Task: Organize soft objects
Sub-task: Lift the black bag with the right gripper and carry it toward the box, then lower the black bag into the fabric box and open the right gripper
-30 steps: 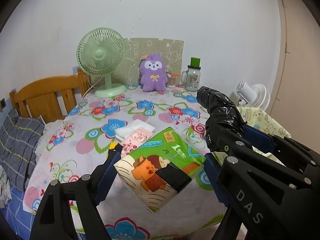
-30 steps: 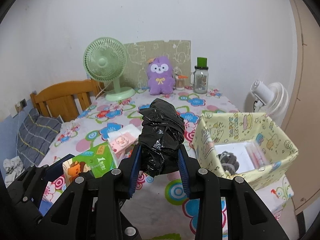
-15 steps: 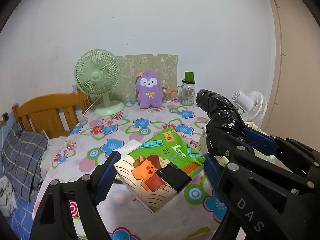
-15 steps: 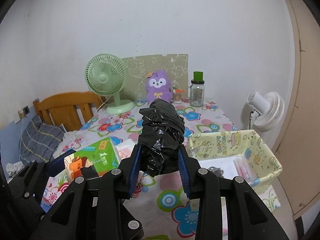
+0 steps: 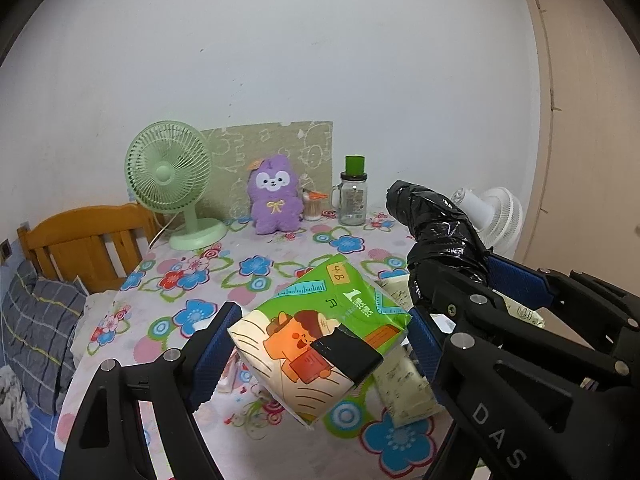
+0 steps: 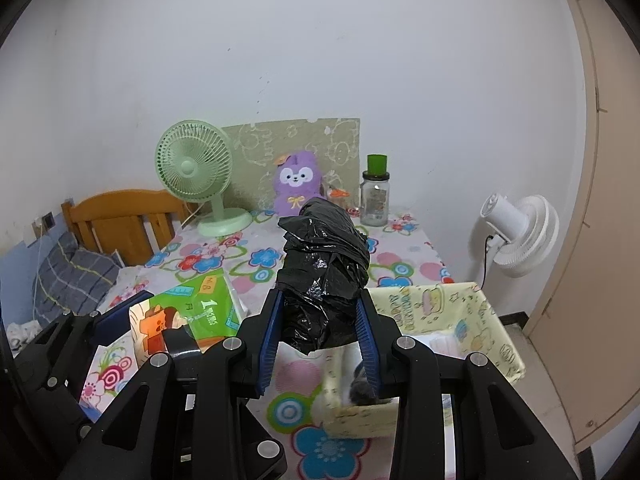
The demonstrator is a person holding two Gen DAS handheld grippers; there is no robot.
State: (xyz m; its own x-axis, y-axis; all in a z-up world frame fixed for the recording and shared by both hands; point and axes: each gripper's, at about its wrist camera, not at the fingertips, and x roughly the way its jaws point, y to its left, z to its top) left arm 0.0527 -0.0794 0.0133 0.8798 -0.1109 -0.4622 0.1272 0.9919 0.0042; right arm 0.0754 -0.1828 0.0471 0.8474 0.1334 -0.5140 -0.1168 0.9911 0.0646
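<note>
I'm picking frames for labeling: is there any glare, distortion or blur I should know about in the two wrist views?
Left wrist: fisheye bends the door frame, corners vignette black, small glints on the black bag bundle, and the tissue pack is sharp. Right wrist: same curvature and vignette, even soft light, and faint highlights on the bundle.

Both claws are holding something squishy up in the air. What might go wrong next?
The left claw pinches the tissue pack only at its sides, so the slick wrapper might slip out. The black bag bundle bulges past the right claw and may snag the yellow basket rim. The claws are also close together and might bump.
</note>
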